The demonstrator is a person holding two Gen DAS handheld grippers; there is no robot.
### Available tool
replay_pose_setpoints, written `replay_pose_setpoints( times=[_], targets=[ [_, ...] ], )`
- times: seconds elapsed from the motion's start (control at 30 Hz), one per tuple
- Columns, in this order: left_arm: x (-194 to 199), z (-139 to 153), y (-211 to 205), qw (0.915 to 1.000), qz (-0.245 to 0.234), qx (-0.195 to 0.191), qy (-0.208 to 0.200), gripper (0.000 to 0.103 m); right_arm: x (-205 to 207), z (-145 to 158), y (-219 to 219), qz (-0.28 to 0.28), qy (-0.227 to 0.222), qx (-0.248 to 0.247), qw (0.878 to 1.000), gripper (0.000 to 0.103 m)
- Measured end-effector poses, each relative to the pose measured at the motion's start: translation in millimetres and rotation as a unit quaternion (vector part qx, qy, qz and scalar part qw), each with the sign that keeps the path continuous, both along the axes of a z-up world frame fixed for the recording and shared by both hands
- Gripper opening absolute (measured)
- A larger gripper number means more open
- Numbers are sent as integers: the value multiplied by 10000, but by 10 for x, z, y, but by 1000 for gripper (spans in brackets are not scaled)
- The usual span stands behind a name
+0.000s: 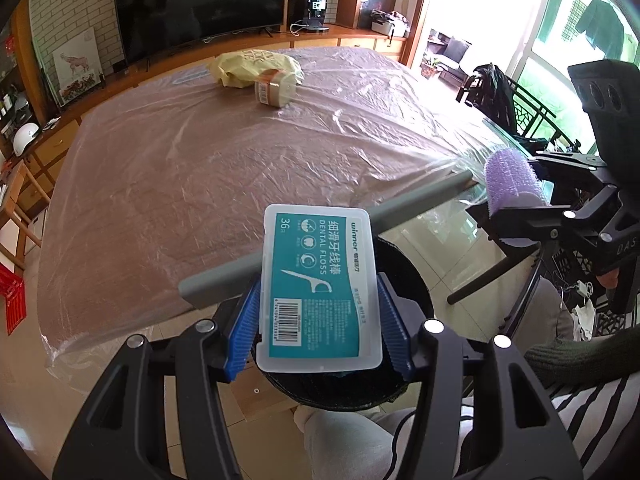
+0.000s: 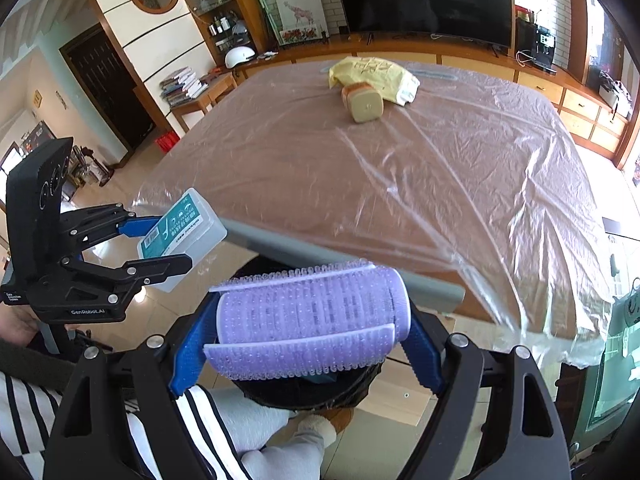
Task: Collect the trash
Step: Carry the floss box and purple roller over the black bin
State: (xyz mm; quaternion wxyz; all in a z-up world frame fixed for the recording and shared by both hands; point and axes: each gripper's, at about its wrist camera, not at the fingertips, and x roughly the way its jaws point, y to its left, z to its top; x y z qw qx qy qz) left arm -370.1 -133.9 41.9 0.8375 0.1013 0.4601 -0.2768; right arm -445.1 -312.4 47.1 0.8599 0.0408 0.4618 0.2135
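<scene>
My left gripper (image 1: 318, 320) is shut on a clear dental floss box (image 1: 318, 292) with a teal label, held above a black trash bin (image 1: 404, 264) below the table's near edge. It also shows in the right wrist view (image 2: 182, 236). My right gripper (image 2: 308, 344) is shut on a purple hair roller (image 2: 312, 320), above the same bin (image 2: 304, 392). The roller also shows in the left wrist view (image 1: 514, 188). A yellow bag (image 1: 256, 66) and a small tan jar (image 1: 276, 88) lie at the table's far side.
The brown table (image 1: 200, 184) is covered with clear plastic sheet; a grey bar (image 1: 420, 200) runs along its near edge. A television (image 1: 200, 4) and wooden cabinets stand behind. A chair (image 1: 492, 92) is at the right. My legs are below.
</scene>
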Motion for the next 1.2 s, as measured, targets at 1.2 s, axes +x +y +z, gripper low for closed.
replay_pose_setpoints(
  times=[1.2],
  targets=[
    [-156, -899, -252, 9922, -320, 756, 940, 56, -168, -905, 400, 357, 787, -779, 9932, 81]
  ],
)
